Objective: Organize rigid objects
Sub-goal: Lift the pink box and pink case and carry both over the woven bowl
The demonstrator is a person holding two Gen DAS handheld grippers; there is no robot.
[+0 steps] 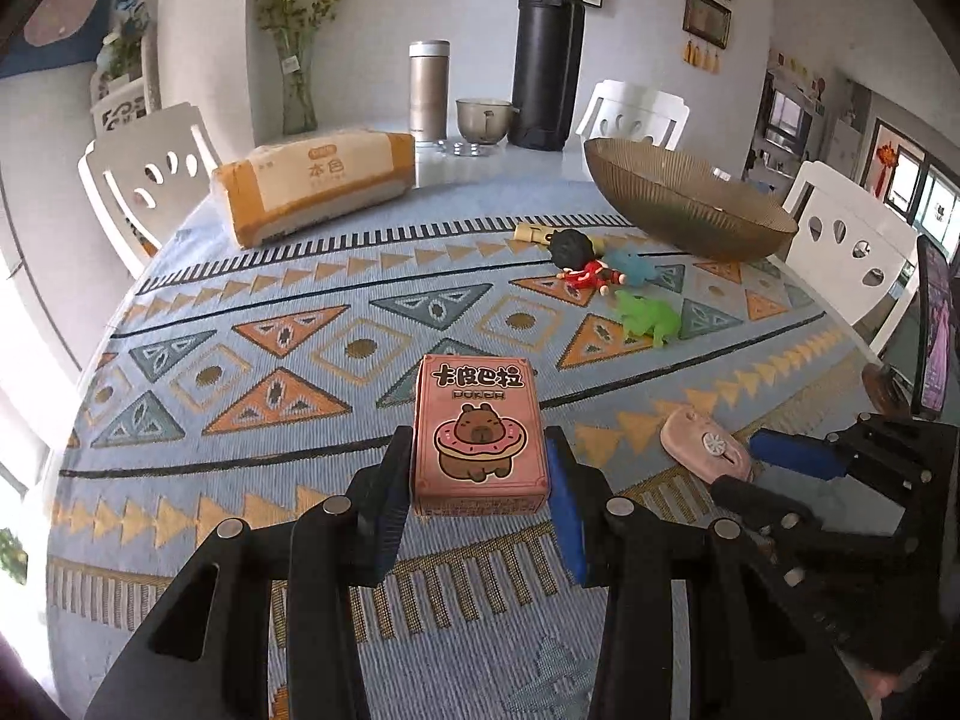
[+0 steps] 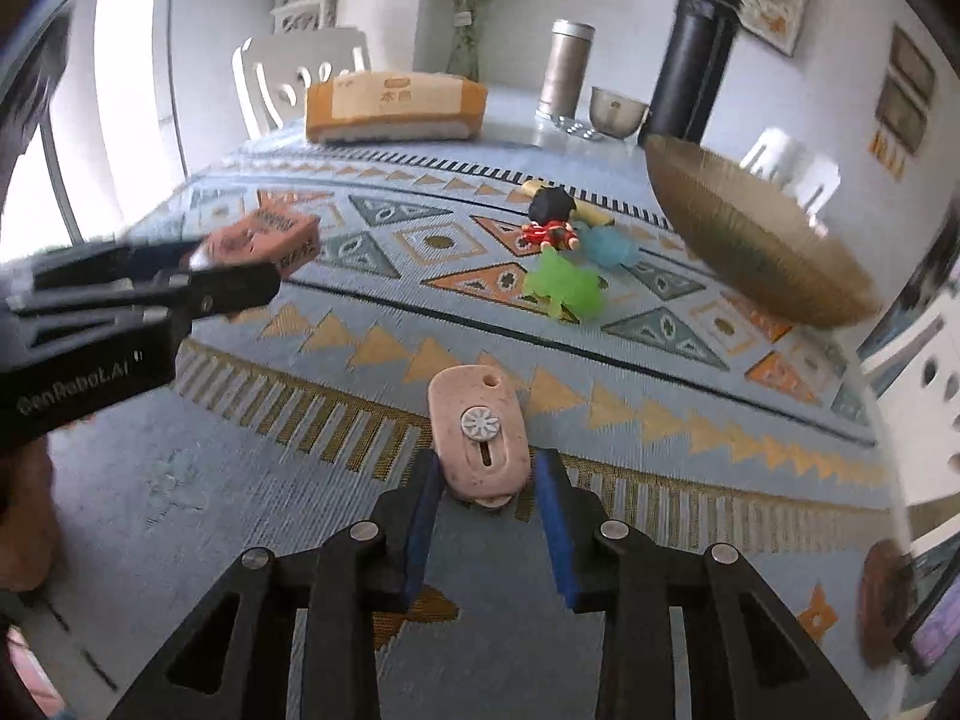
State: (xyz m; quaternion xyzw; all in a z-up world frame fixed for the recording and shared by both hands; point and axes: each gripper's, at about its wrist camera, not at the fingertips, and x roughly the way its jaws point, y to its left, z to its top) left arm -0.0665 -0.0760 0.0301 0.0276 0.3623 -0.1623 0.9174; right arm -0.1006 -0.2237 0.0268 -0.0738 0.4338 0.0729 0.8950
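Your left gripper grips the pink card box; your right gripper clamps the pink box cutter above the tablecloth.

Home dining room — tablecloth, chairs

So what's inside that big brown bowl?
The big brown bowl sits tilted toward the camera, and the part of its inside that shows looks empty, just ribbed glass. Its near rim hides the bottom, so something small could lie there. The toys lie beside it on the tablecloth, not inside.
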